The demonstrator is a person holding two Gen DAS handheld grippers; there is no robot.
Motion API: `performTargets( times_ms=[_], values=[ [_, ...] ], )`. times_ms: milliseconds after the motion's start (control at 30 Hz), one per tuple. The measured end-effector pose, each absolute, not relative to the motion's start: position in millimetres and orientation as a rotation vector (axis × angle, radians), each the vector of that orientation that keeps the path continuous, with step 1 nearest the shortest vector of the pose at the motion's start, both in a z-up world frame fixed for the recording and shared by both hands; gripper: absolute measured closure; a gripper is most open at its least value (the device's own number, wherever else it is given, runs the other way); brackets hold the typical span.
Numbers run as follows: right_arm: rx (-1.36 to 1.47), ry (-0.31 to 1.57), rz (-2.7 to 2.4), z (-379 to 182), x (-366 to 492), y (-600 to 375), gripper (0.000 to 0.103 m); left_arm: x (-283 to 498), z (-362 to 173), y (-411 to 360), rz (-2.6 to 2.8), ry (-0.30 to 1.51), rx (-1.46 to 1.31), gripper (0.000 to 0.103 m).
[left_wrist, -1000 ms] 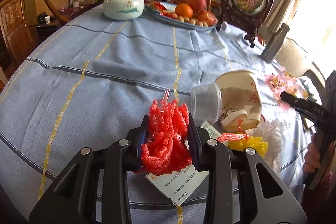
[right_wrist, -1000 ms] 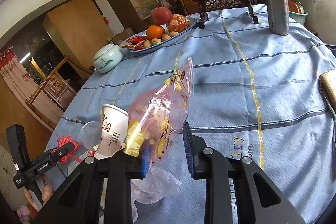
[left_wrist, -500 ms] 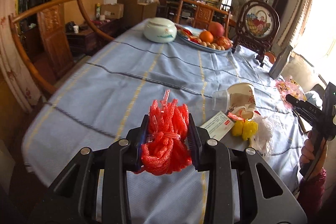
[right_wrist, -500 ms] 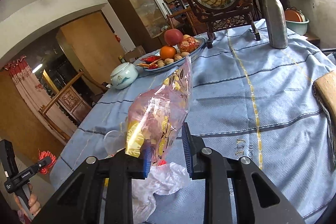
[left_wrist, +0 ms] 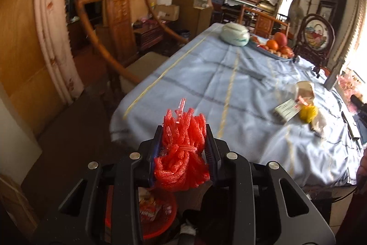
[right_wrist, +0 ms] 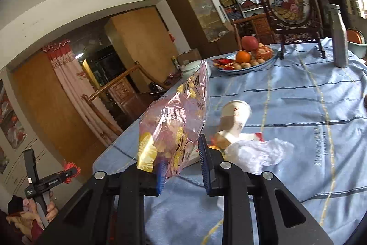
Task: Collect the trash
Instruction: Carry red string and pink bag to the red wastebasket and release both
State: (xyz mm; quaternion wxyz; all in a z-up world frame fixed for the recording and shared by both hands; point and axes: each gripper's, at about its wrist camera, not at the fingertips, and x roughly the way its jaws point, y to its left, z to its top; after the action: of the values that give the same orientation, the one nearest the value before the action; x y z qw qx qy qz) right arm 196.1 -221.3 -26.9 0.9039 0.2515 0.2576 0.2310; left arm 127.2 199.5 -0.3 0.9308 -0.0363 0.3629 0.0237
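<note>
Red foam netting (left_wrist: 181, 153), pinched by the left gripper (left_wrist: 183, 148) above the red bin (left_wrist: 158, 217), could snag on release; the right gripper (right_wrist: 183, 167) loosely pinches a slippery snack wrapper (right_wrist: 176, 125).

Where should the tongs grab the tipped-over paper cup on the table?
The paper cup lies on its side, and its mouth seems to face away toward the fruit plate. Probably best to come down from above and squeeze across its round middle. The white crumpled plastic sits close in front, crowding a low approach from that side.
</note>
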Motion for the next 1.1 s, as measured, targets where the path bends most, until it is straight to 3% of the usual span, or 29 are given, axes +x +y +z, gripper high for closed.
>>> performTargets(
  times_ms=[433,467,533,567,600,1100],
  values=[
    [0.374,0.613,0.745,3,169,-58,0.077,103,-89,276,0.104,0.920,-0.158,0.065],
    [0.361,0.627,0.765,2,168,-45,0.077,103,-97,281,0.103,0.933,-0.171,0.063],
    [0.338,0.654,0.796,0,167,-22,0.077,103,-110,289,0.098,0.957,-0.207,0.047],
    [0.325,0.671,0.815,-1,166,-9,0.077,102,-115,294,0.104,0.966,-0.226,0.031],
    [0.314,0.685,0.828,-3,165,2,0.077,101,-118,298,0.115,0.966,-0.240,0.022],
    [0.135,0.930,1.025,-58,154,146,0.076,77,-101,354,0.412,0.824,-0.174,0.009]
  ],
)
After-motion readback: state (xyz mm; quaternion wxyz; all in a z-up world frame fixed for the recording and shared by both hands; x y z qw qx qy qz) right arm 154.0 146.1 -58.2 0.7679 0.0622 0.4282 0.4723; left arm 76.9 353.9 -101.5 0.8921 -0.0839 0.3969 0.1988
